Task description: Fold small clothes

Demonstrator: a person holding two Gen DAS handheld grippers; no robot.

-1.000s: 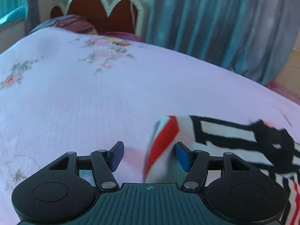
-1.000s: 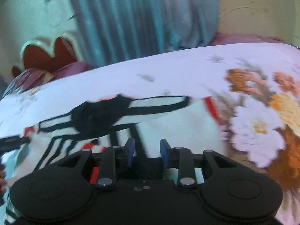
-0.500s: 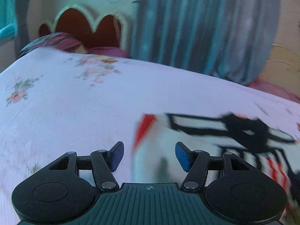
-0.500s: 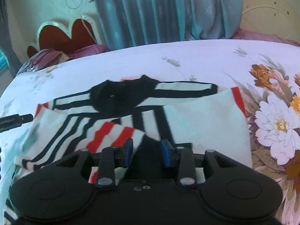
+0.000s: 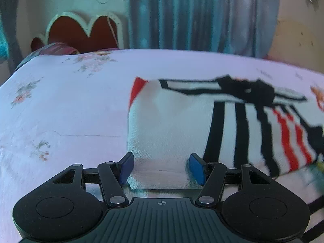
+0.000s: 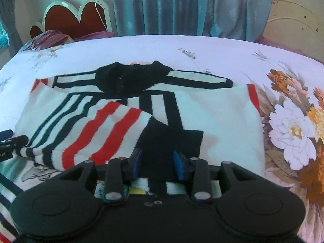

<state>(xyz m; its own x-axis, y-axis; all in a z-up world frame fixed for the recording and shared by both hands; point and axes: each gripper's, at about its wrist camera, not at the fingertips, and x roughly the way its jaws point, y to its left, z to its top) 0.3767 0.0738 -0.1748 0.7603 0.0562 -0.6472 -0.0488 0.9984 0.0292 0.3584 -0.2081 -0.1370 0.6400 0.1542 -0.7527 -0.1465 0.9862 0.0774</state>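
Note:
A small white shirt with black and red stripes and a black collar (image 6: 129,77) lies on the bed, a striped sleeve (image 6: 97,127) folded across its body. In the left wrist view the shirt (image 5: 172,121) lies right ahead, its white left part between the fingers. My left gripper (image 5: 161,169) is open over the shirt's near edge. My right gripper (image 6: 158,163) is partly open, its jaws on either side of the sleeve's black cuff (image 6: 170,141). The left gripper's tip shows at the right wrist view's left edge (image 6: 8,141).
The bed has a pale floral sheet (image 5: 60,111) with large flower prints at the right (image 6: 293,129). A scalloped red headboard (image 6: 77,18) and pillow (image 6: 48,38) are at the far left. Blue curtains (image 6: 192,6) hang behind the bed.
The sleeve has been folded over the shirt's body. Both grippers have drawn back toward the near edge, so more of the shirt shows; the left gripper stayed open.

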